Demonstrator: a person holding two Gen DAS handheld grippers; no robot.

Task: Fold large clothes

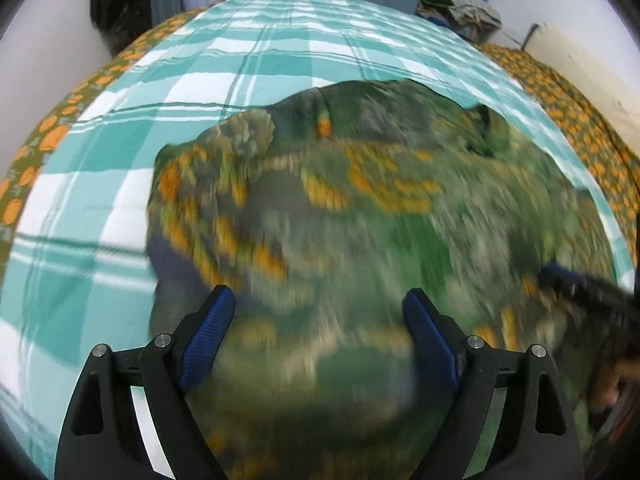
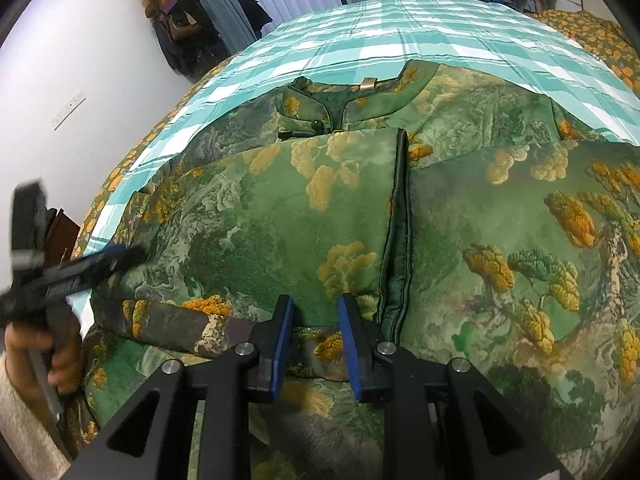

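Observation:
A large green garment with orange and yellow tree print [image 2: 280, 216] lies spread on the bed, collar [image 2: 340, 100] at the far side, a dark-piped edge [image 2: 396, 240] running down its middle. It fills the blurred left wrist view [image 1: 360, 220]. My left gripper [image 1: 320, 304] is open wide just above the cloth, holding nothing; it also shows at the left of the right wrist view [image 2: 116, 256]. My right gripper [image 2: 314, 316] hovers low over the near part of the garment, its jaws partly open with a narrow gap and nothing between them. It appears at the right edge of the left wrist view [image 1: 576, 284].
The bed has a teal and white checked sheet [image 2: 400, 32] over an orange-flowered cover [image 1: 52, 136]. A pile of clothes [image 1: 460, 8] sits at the far right corner. Dark bags hang on the wall [image 2: 176, 32] to the far left. Curtains stand behind the bed.

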